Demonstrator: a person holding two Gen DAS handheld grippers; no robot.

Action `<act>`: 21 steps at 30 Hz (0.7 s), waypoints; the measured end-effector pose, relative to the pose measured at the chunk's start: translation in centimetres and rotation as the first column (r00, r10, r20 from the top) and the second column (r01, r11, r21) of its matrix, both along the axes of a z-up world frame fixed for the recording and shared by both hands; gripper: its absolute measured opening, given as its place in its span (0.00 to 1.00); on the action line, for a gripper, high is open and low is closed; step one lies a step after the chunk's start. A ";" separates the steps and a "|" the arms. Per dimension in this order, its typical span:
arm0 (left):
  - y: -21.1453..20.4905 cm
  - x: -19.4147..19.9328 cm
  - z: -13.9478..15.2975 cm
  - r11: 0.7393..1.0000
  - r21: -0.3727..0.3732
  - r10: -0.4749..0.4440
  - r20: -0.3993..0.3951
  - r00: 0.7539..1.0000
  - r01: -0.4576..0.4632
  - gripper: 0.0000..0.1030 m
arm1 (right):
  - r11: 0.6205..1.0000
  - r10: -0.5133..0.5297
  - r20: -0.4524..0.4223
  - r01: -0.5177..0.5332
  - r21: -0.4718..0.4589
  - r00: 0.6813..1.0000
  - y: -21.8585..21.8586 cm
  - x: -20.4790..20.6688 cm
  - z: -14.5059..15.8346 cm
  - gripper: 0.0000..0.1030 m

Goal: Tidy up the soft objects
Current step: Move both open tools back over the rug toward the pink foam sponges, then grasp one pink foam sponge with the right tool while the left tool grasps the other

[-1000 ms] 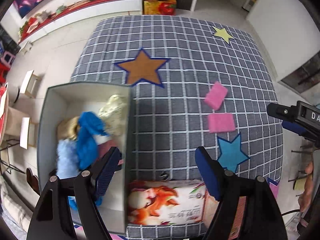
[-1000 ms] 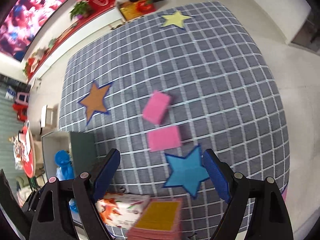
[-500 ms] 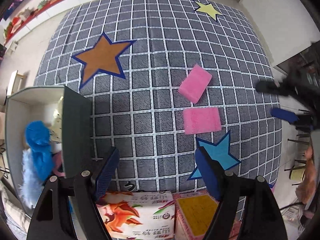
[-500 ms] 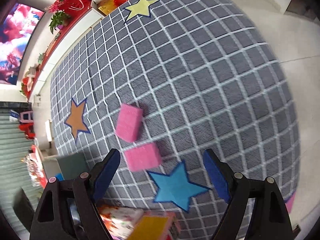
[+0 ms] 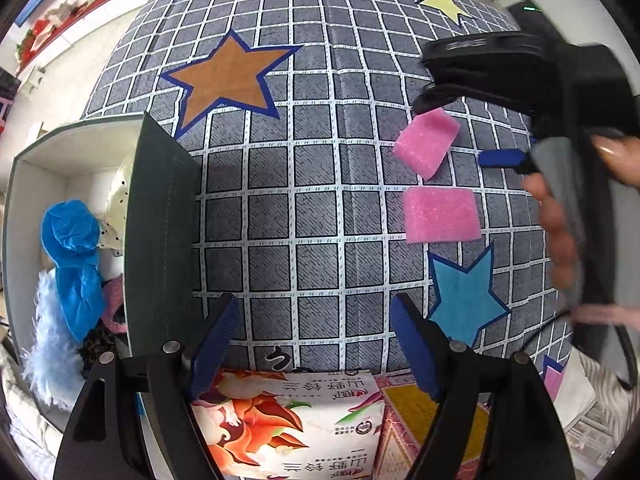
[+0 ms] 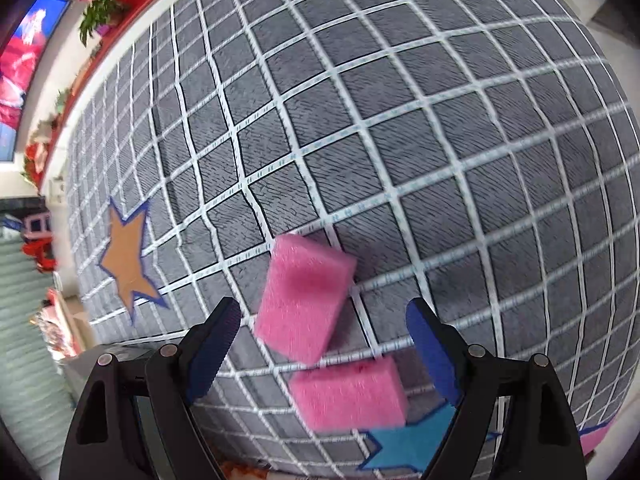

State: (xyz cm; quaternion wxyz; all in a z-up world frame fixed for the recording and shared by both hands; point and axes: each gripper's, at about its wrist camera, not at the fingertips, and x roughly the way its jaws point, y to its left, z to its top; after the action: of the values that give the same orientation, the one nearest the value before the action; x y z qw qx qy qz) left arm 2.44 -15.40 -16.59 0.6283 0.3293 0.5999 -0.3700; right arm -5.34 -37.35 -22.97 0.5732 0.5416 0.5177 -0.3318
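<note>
Two pink sponges lie on the grey checked cloth: a far one and a near one. My right gripper is open and empty, low over the cloth, with both sponges between its fingers; it shows from the side in the left wrist view. My left gripper is open and empty above the cloth's near edge. A grey box at the left holds a blue cloth, a fluffy light-blue thing and a spotted cream thing.
A tissue pack and a pink-and-yellow pack lie at the near edge. Star patches mark the cloth: orange, blue, yellow. A red shelf with plants stands beyond the cloth.
The right gripper has moved forward and down, closing in on the two pink sponges. The left gripper has shifted right, away from over the box. Both stay open.
</note>
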 end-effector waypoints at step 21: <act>-5.7 -3.0 -1.7 0.984 0.018 -0.177 0.054 0.983 0.176 0.78 | 0.983 0.074 -0.231 -0.110 -0.149 0.970 0.0 -5.5 -2.6 0.96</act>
State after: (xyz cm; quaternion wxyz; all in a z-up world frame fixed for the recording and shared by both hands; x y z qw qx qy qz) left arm -0.54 -21.06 -18.28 0.6073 0.3955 0.5530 -0.4111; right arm -10.87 -37.37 -25.53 0.5676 0.4281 0.5753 -0.4044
